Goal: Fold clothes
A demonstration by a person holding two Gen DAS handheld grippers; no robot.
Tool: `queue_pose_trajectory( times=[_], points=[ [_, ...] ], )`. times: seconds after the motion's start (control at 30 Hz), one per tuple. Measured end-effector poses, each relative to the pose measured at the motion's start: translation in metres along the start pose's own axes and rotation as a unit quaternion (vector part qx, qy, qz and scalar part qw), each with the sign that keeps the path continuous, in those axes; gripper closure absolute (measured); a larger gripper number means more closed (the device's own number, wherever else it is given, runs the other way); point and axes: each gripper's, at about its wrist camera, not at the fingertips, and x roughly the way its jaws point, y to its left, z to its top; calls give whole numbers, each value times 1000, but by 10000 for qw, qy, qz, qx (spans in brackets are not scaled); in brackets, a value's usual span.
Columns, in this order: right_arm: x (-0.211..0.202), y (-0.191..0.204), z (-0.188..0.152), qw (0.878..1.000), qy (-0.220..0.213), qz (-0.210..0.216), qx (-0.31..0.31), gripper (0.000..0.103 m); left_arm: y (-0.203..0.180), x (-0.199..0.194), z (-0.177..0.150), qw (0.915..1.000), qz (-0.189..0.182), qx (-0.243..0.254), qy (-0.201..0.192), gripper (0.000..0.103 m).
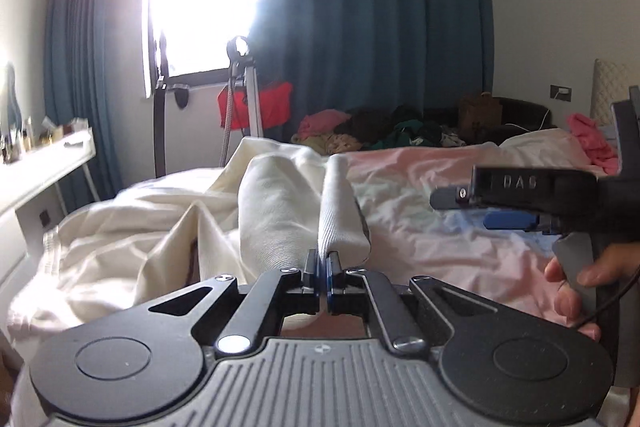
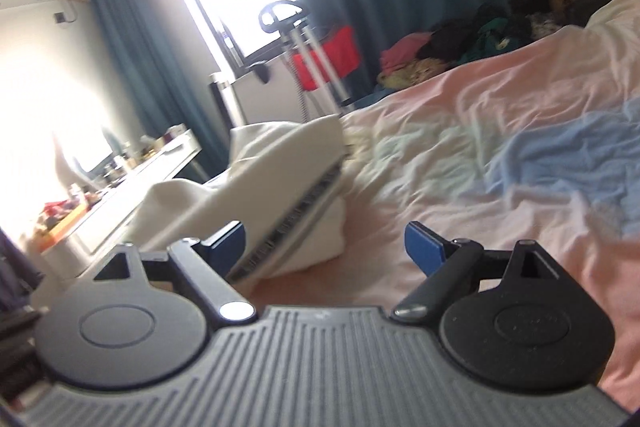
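A cream-white garment [image 1: 276,203] lies bunched on the bed, spread toward the left. My left gripper [image 1: 323,267] is shut on a ribbed edge of it and lifts that fold up off the sheet. In the right wrist view the same garment [image 2: 280,163] hangs at the left, with a striped ribbed band along its lower edge. My right gripper [image 2: 332,247] is open and empty; its left blue pad is close to the band, its right pad is over bare sheet. The right gripper [image 1: 480,205] also shows from the side at the right of the left wrist view, held by a hand.
The bed has a pink, white and blue sheet [image 2: 500,131]. A heap of mixed clothes [image 1: 384,131] lies at its far end, a pink item [image 1: 592,139] at the far right. A white desk [image 1: 44,163] with small things stands left. A stand with a red bag [image 1: 256,107] is by the window.
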Motion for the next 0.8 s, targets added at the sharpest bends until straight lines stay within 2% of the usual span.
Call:
queue_pose_trajectory(
  times=[0.03,0.17,0.27,0.4,0.53,0.7,0.8],
  points=[
    [-3,3,-3,10000,67,69,19,14,2,-2,-4,9999,-9,-102,41,100],
    [-6,4,-13,9994,271,132,185,27,15,-4,-16,9979,-128,-609,155,100],
    [4,-12,-13,9956,576,126,732,35,27,-5,-24,9956,-243,-891,173,100],
    [35,-27,8,9895,827,-57,1187,36,39,4,-29,9906,-322,-1284,348,99],
    [87,-29,53,9889,778,-219,1247,36,46,15,-35,9845,-498,-1616,456,99],
    [178,-16,109,9889,805,-778,975,36,49,37,-45,9793,-721,-1810,555,99],
    [224,-16,119,9832,787,-1051,1272,36,55,50,-53,9740,-864,-2004,617,99]
  ],
)
